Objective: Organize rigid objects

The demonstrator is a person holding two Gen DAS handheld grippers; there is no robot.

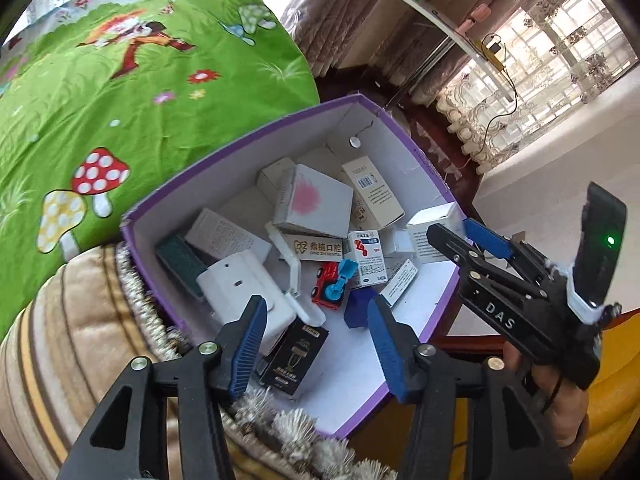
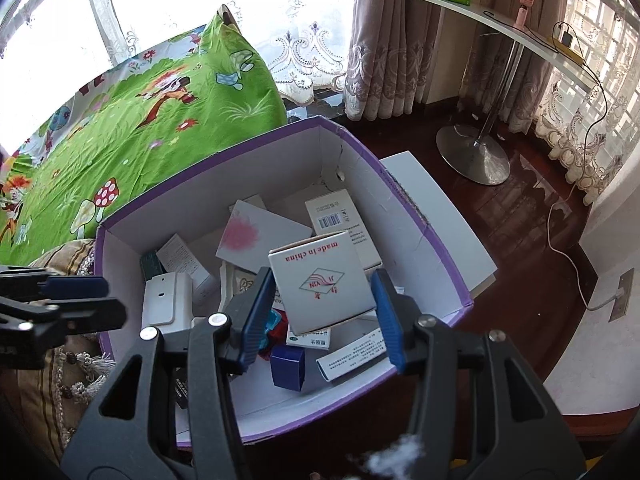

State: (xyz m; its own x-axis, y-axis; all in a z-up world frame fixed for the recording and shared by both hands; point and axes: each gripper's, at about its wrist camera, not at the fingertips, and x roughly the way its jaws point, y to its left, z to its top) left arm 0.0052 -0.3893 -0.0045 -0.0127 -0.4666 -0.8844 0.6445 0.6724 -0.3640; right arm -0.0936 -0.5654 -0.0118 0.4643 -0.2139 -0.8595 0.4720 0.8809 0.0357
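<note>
Resting against a green cartoon-print quilt (image 1: 120, 80) at the far left, a striped, fringed cushion (image 1: 80, 340) props up the purple-edged cardboard box (image 1: 168, 204) that takes up the middle of both views. Inside the box, from its left side across, lie a dark green block (image 1: 178, 262), a white plastic housing (image 1: 244, 292) and a black carton with gold print (image 1: 294, 354) at the near edge. Further along come a white box with a pink blot (image 1: 314, 204), a carton marked with a dental logo (image 1: 316, 246), a red and blue toy car (image 1: 332, 284), a small dark blue box (image 1: 358, 308) and several white medicine cartons toward the right wall.

The left gripper (image 1: 316, 344) hangs over the near-left part of the box with its blue pads apart; nothing is between them, and the black carton and blue box lie below the gap.

Further right, the right gripper (image 2: 324, 312) is held by a hand (image 1: 560, 396) over the right half of the box. A white carton printed "made in china" (image 2: 320, 284) sits tilted between its fingers. The left pad is at the carton's edge, while a narrow gap shows beside the right pad, so the carton looks loose rather than clamped.

Beyond the box, on the right, are dark wooden floor (image 2: 520, 208), a chrome table base (image 2: 472, 156) and lace curtains (image 2: 580, 128).
</note>
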